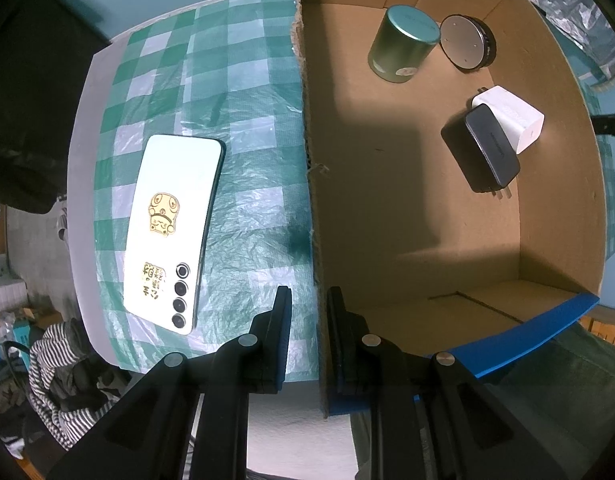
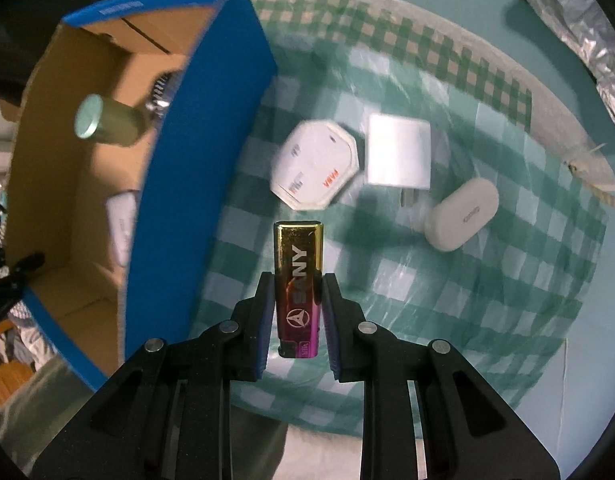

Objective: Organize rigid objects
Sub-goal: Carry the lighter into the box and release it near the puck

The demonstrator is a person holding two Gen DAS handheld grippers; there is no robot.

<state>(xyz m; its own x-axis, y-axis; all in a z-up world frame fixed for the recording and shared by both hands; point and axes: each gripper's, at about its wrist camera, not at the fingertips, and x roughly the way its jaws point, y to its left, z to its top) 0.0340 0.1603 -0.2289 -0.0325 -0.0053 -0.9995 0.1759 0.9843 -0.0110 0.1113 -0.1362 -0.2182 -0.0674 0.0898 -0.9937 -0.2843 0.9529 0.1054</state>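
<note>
Gold and pink, the lighter [image 2: 298,288] is clamped in the right gripper [image 2: 298,312] at the frame's lower middle, the box wall [image 1: 313,200] is pinched by the left gripper [image 1: 307,320], and the box [image 2: 203,160] at upper left must be reached next.

The setting is a lived-in home room. A round table [image 1: 83,128] carries a green-and-white checked plastic cloth [image 1: 243,92], and a striped garment [image 1: 55,364] lies crumpled beside assorted clutter at floor level below the table edge. A cardboard box [image 1: 407,200], a phone [image 1: 173,228] and chargers [image 1: 495,136] are ordinary domestic items; the surrounding teal surface [image 2: 587,320] is probably the floor, though lens distortion leaves this uncertain.
</note>
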